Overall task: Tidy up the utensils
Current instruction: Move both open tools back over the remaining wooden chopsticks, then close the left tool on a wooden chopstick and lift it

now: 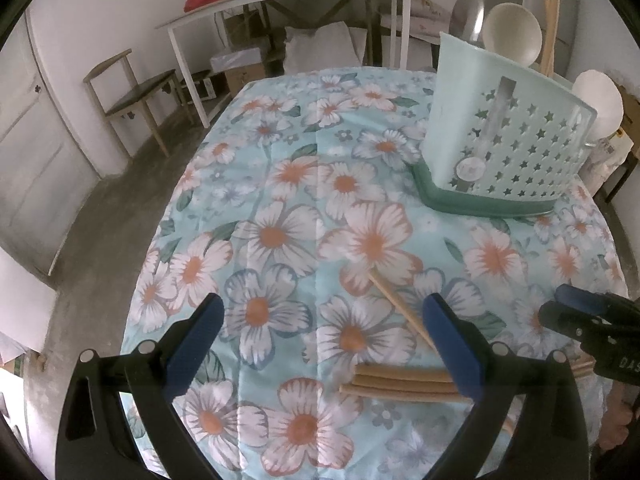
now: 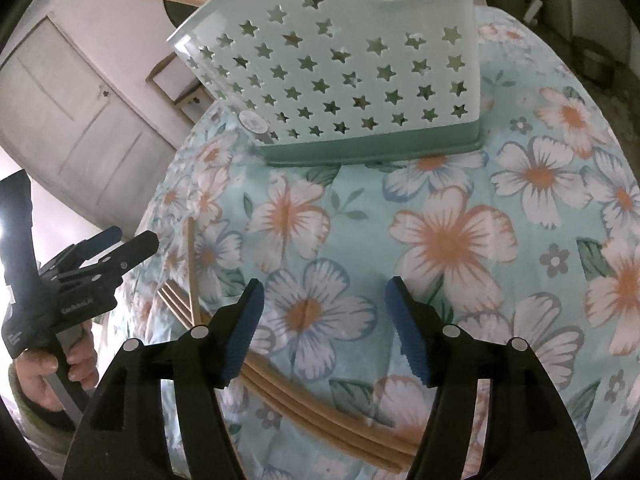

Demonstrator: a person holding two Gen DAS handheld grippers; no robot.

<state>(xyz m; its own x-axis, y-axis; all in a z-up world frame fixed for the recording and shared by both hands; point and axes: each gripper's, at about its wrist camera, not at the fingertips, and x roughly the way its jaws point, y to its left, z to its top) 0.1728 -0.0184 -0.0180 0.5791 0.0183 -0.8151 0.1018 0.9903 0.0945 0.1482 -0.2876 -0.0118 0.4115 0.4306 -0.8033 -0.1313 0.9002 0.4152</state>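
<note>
With both tools (image 2: 324, 328) (image 1: 324, 344) gaping, empty, I next grip tan wooden chopsticks (image 2: 320, 416), lower frame, for the star-pierced mint plastic caddy (image 2: 340, 80).

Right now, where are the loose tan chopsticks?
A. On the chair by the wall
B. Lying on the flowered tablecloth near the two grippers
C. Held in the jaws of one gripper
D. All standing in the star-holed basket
B: the chopsticks lie flat on the tablecloth, with the left gripper and right gripper both open and empty above them.
</note>
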